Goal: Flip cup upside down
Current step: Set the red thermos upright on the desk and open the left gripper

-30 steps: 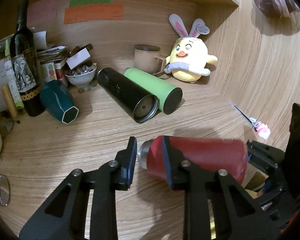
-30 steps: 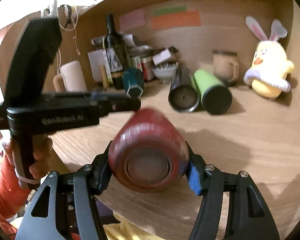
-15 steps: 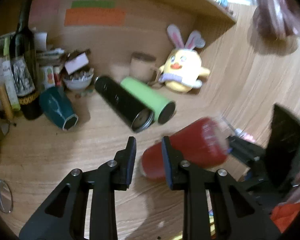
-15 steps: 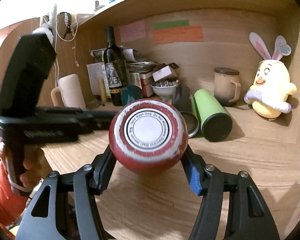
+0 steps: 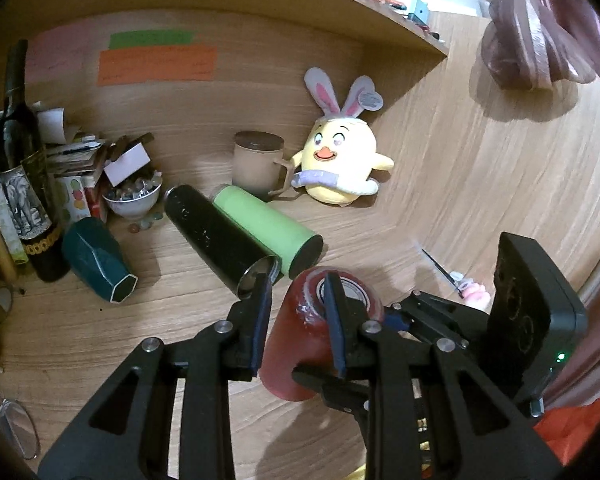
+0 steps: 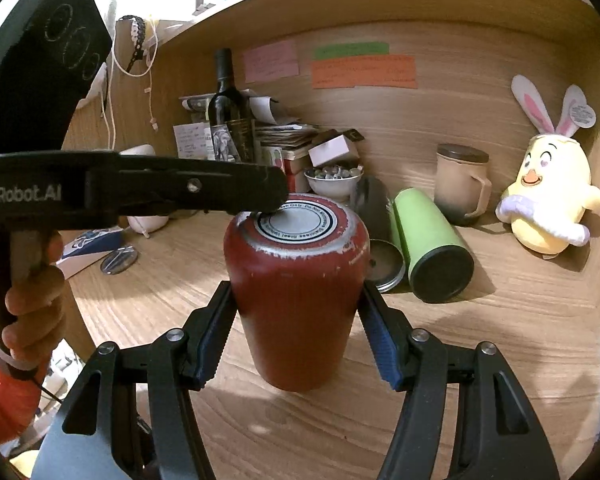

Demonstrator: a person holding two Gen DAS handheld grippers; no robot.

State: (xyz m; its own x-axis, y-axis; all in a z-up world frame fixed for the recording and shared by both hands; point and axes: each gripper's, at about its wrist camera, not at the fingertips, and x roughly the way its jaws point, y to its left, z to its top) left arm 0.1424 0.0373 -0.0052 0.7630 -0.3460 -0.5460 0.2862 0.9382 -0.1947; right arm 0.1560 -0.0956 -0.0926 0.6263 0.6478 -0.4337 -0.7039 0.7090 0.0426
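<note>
The red cup (image 6: 296,292) stands upside down on the wooden desk, its base with a round white label facing up. My right gripper (image 6: 296,320) is shut on its body from both sides. It also shows in the left wrist view (image 5: 300,340), where my left gripper (image 5: 298,312) hovers above it with its jaws narrowly apart and empty; one fingertip (image 6: 268,196) rests near the edge of the base.
A black tumbler (image 5: 216,240) and a green tumbler (image 5: 264,228) lie side by side behind the cup. A teal cup (image 5: 96,260), a wine bottle (image 5: 24,168), a bowl (image 5: 132,200), a beige mug (image 5: 258,166) and a plush chick (image 5: 340,164) line the back.
My right gripper has turned the red cup from lying sideways to standing base up on the desk. My left gripper has risen above the cup's base.
</note>
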